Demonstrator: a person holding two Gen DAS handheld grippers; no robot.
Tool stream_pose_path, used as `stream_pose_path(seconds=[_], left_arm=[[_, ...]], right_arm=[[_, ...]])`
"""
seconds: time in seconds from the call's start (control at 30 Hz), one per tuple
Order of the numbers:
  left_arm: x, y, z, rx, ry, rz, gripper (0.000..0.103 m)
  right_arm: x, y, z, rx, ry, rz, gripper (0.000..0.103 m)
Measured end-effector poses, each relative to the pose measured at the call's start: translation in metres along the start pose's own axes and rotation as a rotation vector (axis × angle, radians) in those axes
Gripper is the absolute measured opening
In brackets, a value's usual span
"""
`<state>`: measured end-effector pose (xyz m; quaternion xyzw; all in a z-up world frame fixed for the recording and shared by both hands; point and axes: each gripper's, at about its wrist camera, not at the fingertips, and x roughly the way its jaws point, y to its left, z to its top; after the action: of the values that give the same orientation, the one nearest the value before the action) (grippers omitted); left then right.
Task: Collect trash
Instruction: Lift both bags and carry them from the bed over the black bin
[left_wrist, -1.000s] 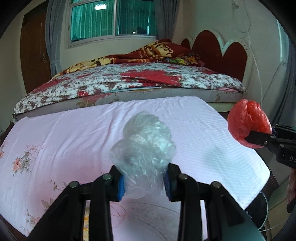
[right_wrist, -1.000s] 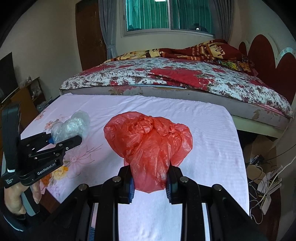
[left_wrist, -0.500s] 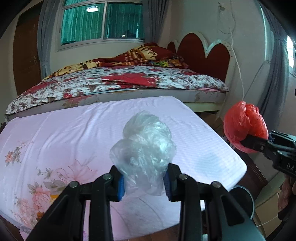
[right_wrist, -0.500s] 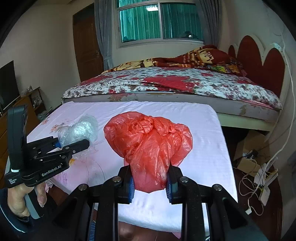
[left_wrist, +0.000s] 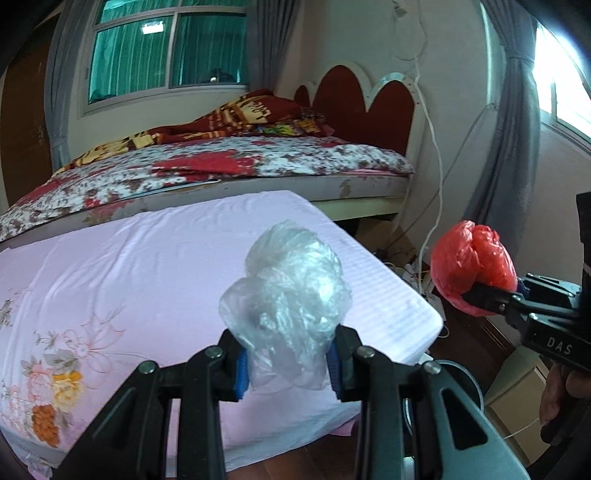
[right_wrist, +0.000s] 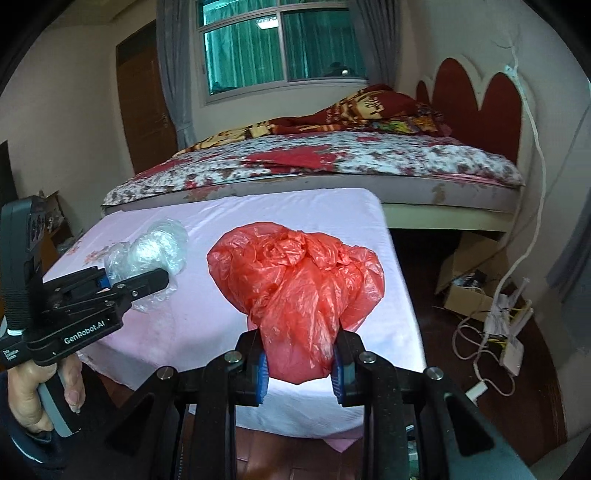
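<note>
Bags being carried: 2 total, left gripper (left_wrist: 287, 363) jaws squeezing 1 clear bag (left_wrist: 286, 295), right gripper (right_wrist: 298, 369) jaws clamping 1 red bag (right_wrist: 299, 288).

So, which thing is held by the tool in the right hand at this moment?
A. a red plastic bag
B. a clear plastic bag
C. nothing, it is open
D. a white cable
A: in the right wrist view, the right tool is shut on the crumpled red plastic bag, while the clear plastic bag sits in the left tool.
</note>
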<state>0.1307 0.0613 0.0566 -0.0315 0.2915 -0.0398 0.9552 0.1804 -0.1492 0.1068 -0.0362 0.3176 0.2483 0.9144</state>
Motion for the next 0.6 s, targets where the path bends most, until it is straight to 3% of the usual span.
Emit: stream_pose_path(seconds=[0.6], left_arm=[[0.025,-0.115,-0.042,0.077,0.090,-0.166,0.034]], right_arm=[[-0.045,-0.091,-0.072,0.097,0.034,-0.163,0.028]])
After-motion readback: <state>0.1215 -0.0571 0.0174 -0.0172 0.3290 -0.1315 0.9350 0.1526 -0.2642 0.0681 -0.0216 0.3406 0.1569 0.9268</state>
